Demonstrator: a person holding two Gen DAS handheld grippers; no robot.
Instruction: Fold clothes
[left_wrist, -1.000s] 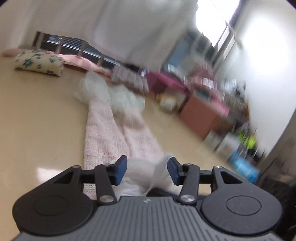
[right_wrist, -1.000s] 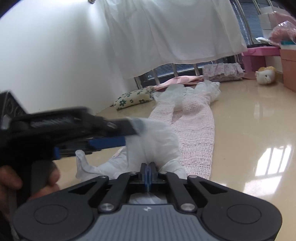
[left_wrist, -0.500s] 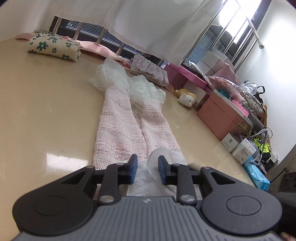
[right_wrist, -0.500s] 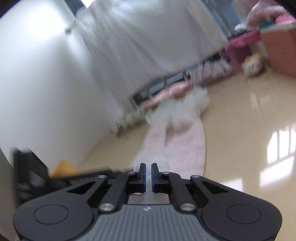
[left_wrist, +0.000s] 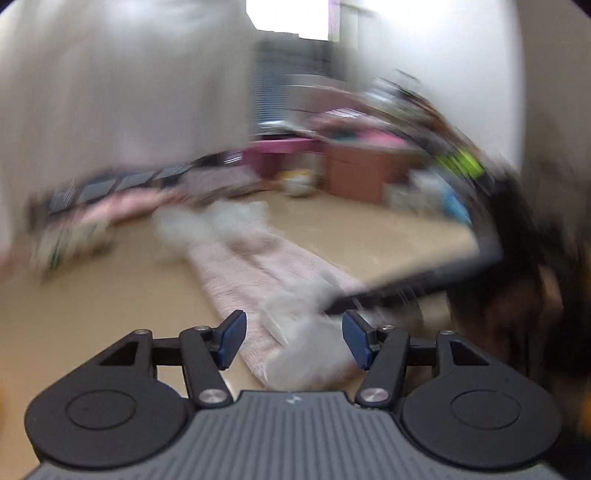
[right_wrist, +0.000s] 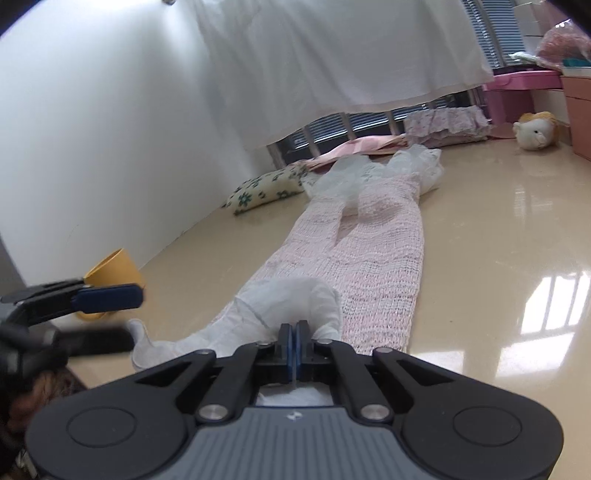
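Lying flat along the glossy beige floor (right_wrist: 480, 229), a long pink knit garment (right_wrist: 369, 258) with white gauzy trim stretches away from us toward the window wall. Its far end carries two puffed white sleeves (right_wrist: 369, 173); its near end finishes in a bunched white ruffle (right_wrist: 288, 306).

We note the right gripper (right_wrist: 294, 345) with its blue-padded fingers pressed together on that ruffle, a thin fold of white cloth pinched between them and more cloth bulging up just ahead of the tips.

The left gripper (left_wrist: 293, 339) has just been opening; its fingers (left_wrist: 232, 338) stand fairly wide, and the white ruffle lies below and between them, touching neither pad as far as we can judge. This view is heavily smeared, so the contact is our best reading only. In the right wrist view the left gripper (right_wrist: 103, 310) enters from the left edge, just beside the near hem, with a hand (right_wrist: 33, 387) dimly visible under it.

Around the garment: a floral cushion (right_wrist: 266, 188) near the wall, a yellow cup (right_wrist: 110, 273) tipped on the floor at left, a folded pink cloth (right_wrist: 354, 147) under the white curtain (right_wrist: 332, 55), a plush toy (right_wrist: 535, 129) and a pink box (right_wrist: 517, 92) at far right.
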